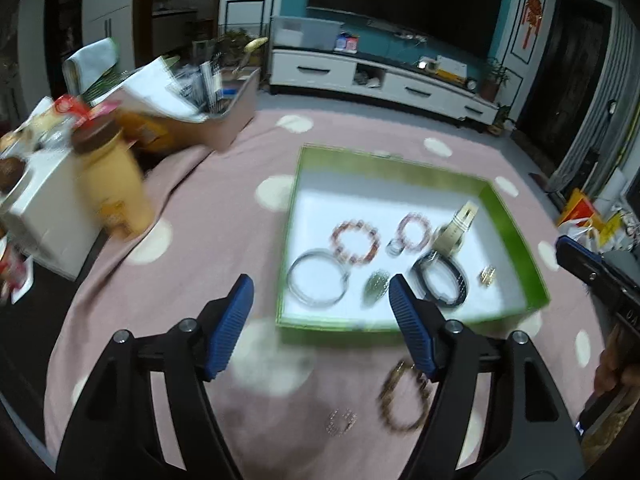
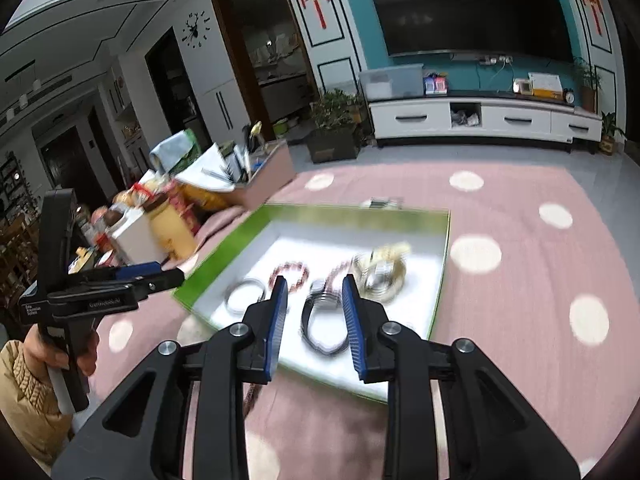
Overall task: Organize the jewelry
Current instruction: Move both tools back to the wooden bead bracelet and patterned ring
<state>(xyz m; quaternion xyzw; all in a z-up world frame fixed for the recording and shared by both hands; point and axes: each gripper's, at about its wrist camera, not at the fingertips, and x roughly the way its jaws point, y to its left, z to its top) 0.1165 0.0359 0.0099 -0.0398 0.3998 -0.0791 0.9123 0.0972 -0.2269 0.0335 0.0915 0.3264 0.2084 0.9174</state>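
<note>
Beads make the brown beaded bracelet (image 1: 404, 398), lying on the pink dotted cloth (image 1: 224, 200) beside the green-rimmed tray (image 1: 516, 236), light and rolling; pinch across its strand. Left gripper (image 1: 320, 300) gapes empty; right gripper (image 2: 314, 300) part-spread, empty.

Readable print on the handheld tool and the wall

Left of the right claw, the black plastic handheld left gripper (image 2: 160, 276) is showing small white lettering along its side bar, blurred, seemingly "GenRobot.AI", with a tiny illegible white label behind it; far beyond, the black antler-shaped wall clock (image 2: 196, 31) is showing numerals too small to read.
</note>
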